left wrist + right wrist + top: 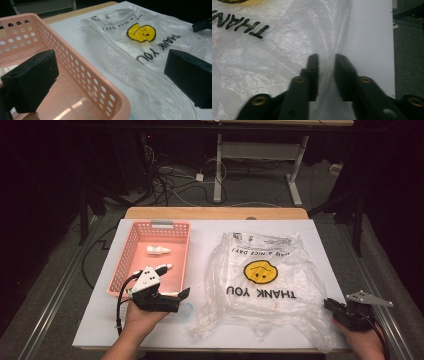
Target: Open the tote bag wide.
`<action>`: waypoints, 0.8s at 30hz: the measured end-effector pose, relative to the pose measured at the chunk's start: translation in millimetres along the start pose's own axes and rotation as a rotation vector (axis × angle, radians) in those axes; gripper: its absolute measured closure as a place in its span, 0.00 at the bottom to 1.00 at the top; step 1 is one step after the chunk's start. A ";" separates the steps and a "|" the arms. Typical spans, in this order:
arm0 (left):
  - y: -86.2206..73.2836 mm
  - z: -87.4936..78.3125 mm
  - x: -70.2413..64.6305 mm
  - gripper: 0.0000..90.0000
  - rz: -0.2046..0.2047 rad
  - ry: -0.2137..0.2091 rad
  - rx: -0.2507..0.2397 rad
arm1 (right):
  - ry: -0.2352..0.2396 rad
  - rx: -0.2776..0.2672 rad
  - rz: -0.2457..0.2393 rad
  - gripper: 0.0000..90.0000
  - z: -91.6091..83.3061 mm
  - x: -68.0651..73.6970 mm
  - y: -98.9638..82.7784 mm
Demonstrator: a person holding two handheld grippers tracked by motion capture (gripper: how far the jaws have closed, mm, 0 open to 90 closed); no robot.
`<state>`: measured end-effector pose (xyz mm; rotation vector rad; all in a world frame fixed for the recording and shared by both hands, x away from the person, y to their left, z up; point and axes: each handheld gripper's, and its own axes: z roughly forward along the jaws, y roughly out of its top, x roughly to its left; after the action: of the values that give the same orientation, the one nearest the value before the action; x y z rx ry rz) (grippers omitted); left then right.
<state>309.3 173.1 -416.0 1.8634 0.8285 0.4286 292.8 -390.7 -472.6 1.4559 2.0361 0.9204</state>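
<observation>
A crumpled clear plastic bag (265, 285) printed with a yellow smiley and "THANK YOU" lies flat on the white table (210, 227); it also appears in the left gripper view (140, 50). At its near right corner my right gripper (330, 306) is shut on a thin fold of the bag (262, 62), the film pinched between the jaws (327, 58). A pink perforated basket (155, 224) at the left holds two small white bottles (158, 251). My left gripper (181, 300) stands open at the basket's near right corner (82, 75), one jaw over the basket and one over the bag, holding nothing.
A small clear round thing (186, 310) lies on the table between the basket and the bag. The table's right edge (393, 50) runs close beside the right gripper. A wooden strip (215, 213) borders the far side, with cables and desk legs beyond.
</observation>
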 end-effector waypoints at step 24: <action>1.1 2.1 -2.3 0.00 -0.002 -0.026 -0.014 | 0.143 -0.198 -0.111 0.77 -60.3 54.3 18.5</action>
<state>309.3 169.8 -415.8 1.8515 0.8077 0.4077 244.2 -350.5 -418.3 1.1911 2.0367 1.1710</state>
